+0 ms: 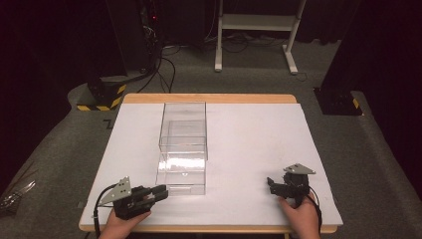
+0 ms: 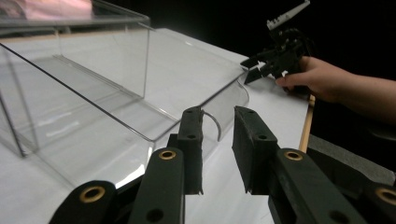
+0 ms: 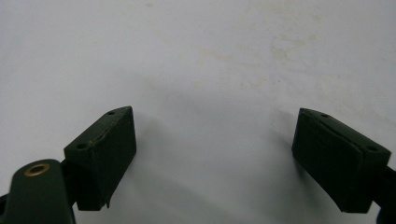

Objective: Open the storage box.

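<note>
- The left gripper [image 1: 161, 192], matte black with brass-ringed pivots and a grey three-cornered plate, lies low at the near left of the bench [image 1: 249, 129]; its fingers [image 2: 194, 140] stand slightly apart and released, nothing pressed between them.
- Just ahead of those fingers sits the clear plastic box [image 1: 182, 149], tall and rectangular, with thin glossy see-through walls and a small curved handle [image 2: 215, 122] on its near face. It stands left of centre on the bench, running from the near edge towards the middle.
- The right gripper [image 1: 272, 183], of the same black build, rests at the near right, well apart from the box; its blocky fingers [image 3: 105, 149] are spread wide and released over bare surface.
- The bench is a smooth white sheet, faintly stained, with a pale wooden edge.
- Beyond it lie grey carpet, a white metal frame [image 1: 259, 30], black cables, a yellow-and-black striped base [image 1: 102, 97] and dark curtains.
</note>
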A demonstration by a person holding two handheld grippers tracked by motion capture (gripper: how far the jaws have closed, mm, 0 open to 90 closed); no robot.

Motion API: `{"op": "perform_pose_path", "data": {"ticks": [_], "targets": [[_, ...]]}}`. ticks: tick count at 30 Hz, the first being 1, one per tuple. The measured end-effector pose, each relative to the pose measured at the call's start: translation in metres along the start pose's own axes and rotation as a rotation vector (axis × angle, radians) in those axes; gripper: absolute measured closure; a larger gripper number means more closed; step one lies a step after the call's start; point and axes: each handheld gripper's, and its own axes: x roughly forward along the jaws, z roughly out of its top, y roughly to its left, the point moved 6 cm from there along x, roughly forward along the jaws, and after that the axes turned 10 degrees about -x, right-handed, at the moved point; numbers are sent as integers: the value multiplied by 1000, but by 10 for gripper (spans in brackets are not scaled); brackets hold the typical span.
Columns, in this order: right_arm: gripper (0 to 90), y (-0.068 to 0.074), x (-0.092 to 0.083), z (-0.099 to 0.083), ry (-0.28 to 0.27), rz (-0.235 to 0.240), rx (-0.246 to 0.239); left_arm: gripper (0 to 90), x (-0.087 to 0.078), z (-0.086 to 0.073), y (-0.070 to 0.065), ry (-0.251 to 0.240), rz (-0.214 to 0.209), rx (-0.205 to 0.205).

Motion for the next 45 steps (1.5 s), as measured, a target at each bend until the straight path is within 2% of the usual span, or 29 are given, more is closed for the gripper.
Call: {"op": "perform_pose_path", "data": {"ticks": [5, 7, 8, 12, 15, 16, 20, 22, 23, 25, 26, 28, 32, 34, 36, 37, 38, 40, 41, 44, 45], "targets": [[139, 0, 0, 0, 0, 0, 0, 727, -12, 7, 6, -41, 36, 9], [139, 0, 0, 0, 0, 0, 0, 714, -17, 9, 11, -55, 68, 9], [139, 0, 0, 0, 0, 0, 0, 714, -20, 10, 12, -65, 66, 7], [139, 0, 0, 0, 0, 0, 0, 697, -29, 10, 25, -87, 131, 4], [139, 0, 0, 0, 0, 0, 0, 661, -35, 10, 36, -99, 202, -6], [139, 0, 0, 0, 0, 0, 0, 653, -37, 9, 41, -97, 232, -4], [140, 0, 0, 0, 0, 0, 1, 594, -42, 4, 60, -79, 355, -41], [139, 0, 0, 0, 0, 0, 1, 568, -44, -1, 69, -37, 443, -41], [139, 0, 0, 0, 0, 0, 1, 552, -41, -3, 72, -42, 483, -68], [139, 0, 0, 0, 0, 1, 1, 528, -39, -8, 82, -17, 580, -71], [139, 0, 0, 0, 1, 1, 1, 518, -41, -11, 88, 35, 626, -44], [139, 0, 0, 0, 0, 1, 1, 497, -40, -16, 95, 82, 695, -37], [139, 0, 0, 0, 0, 1, -1, 458, -37, -25, 106, 163, 751, -55], [139, 0, 0, 0, 0, 1, 1, 451, -36, -27, 108, 179, 763, -87], [139, 0, 0, 0, 0, 1, 1, 438, -37, -27, 111, 197, 769, -92], [139, 0, 0, 0, 0, 1, 1, 424, -40, -28, 115, 244, 771, -85], [139, 0, 0, 0, 0, 1, 1, 402, -38, -30, 117, 272, 764, -117], [139, 0, 0, 0, 0, 2, 2, 373, -39, -29, 118, 260, 744, -156], [139, 0, 0, 0, 0, 2, 2, 367, -39, -29, 119, 258, 743, -157], [139, 0, 0, 0, 0, 2, 2, 352, -36, -30, 117, 274, 765, -122], [139, 0, 0, 0, 1, 2, 1, 351, -37, -30, 118, 276, 765, -122]]}}
